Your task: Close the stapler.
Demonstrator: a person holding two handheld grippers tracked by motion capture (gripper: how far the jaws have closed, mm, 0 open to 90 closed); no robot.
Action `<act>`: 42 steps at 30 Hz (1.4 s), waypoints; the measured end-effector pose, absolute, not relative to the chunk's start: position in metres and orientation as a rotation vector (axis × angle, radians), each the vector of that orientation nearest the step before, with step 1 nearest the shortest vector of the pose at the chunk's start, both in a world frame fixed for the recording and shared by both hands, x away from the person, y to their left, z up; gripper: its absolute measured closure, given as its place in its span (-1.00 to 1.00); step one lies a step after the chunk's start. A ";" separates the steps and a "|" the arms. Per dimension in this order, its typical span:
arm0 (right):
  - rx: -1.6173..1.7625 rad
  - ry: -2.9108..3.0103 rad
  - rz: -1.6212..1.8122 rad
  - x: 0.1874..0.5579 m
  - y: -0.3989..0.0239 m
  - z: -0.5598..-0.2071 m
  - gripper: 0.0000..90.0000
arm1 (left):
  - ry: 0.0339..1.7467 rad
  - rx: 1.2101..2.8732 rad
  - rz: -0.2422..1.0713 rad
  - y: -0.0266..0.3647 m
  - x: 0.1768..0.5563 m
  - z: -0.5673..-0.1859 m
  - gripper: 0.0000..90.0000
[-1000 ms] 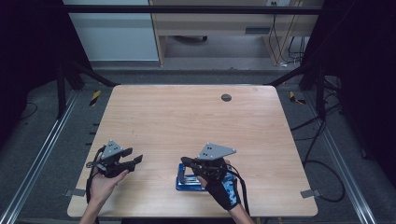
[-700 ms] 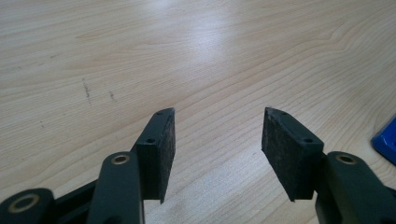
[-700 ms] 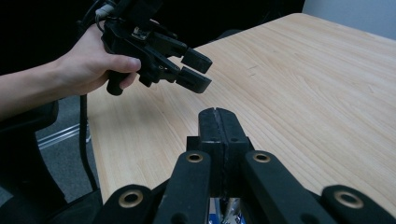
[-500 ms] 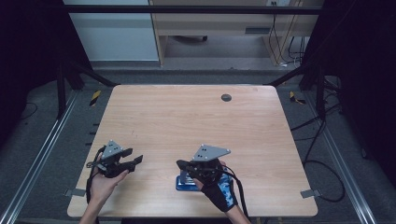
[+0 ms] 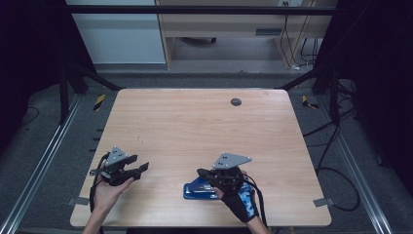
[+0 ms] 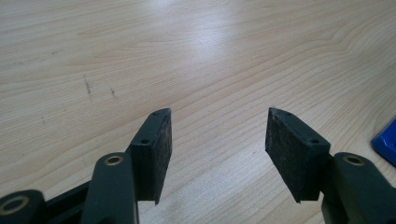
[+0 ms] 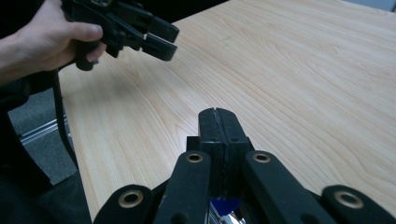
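A person at a light wooden table [image 5: 204, 126] works a hand-held gripper in each hand, seen from the high view with both forearms entering at the near edge. The right gripper [image 5: 200, 172], held in a hand wearing a black and blue glove, hovers directly over a blue stapler [image 5: 195, 189] that lies flat on the tabletop near the front edge, right of centre; its jaws are pressed together with nothing between them, as the right gripper view [image 7: 218, 116] makes plain, where a sliver of the blue stapler [image 7: 223, 204] shows just beneath the closed tips. Whether the gripper touches the stapler cannot be told. The left gripper [image 5: 142, 167], held in a bare hand well apart to the left, points across the table toward the stapler; its jaws have just been opening and stand wide with only bare wood between them in the left gripper view [image 6: 217, 130], a blue corner of the stapler [image 6: 386, 143] at the frame's right edge.
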State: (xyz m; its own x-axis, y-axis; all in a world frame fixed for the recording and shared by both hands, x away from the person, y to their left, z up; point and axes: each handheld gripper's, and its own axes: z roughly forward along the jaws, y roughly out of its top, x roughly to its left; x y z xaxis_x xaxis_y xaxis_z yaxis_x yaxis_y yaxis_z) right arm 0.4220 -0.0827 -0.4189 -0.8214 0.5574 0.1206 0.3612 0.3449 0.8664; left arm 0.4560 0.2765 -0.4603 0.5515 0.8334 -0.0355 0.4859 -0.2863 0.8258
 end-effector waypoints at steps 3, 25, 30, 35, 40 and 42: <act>0.857 2.415 1.471 0.423 -0.088 -0.422 1.00 | 1.069 1.943 0.519 0.277 0.456 -0.460 -0.08; 0.972 2.450 1.405 0.419 -0.124 -0.446 1.00 | 1.068 1.945 0.517 0.275 0.455 -0.461 -0.08; 0.996 2.465 1.371 0.421 -0.126 -0.452 1.00 | 1.069 1.944 0.516 0.275 0.455 -0.461 -0.08; 1.000 2.479 1.350 0.421 -0.127 -0.456 1.00 | 1.069 1.945 0.516 0.275 0.455 -0.461 -0.08; 1.009 2.478 1.355 0.420 -0.129 -0.456 1.00 | 1.071 1.944 0.513 0.275 0.455 -0.461 -0.08; 1.011 2.479 1.354 0.419 -0.129 -0.457 1.00 | 1.070 1.945 0.514 0.275 0.455 -0.462 -0.08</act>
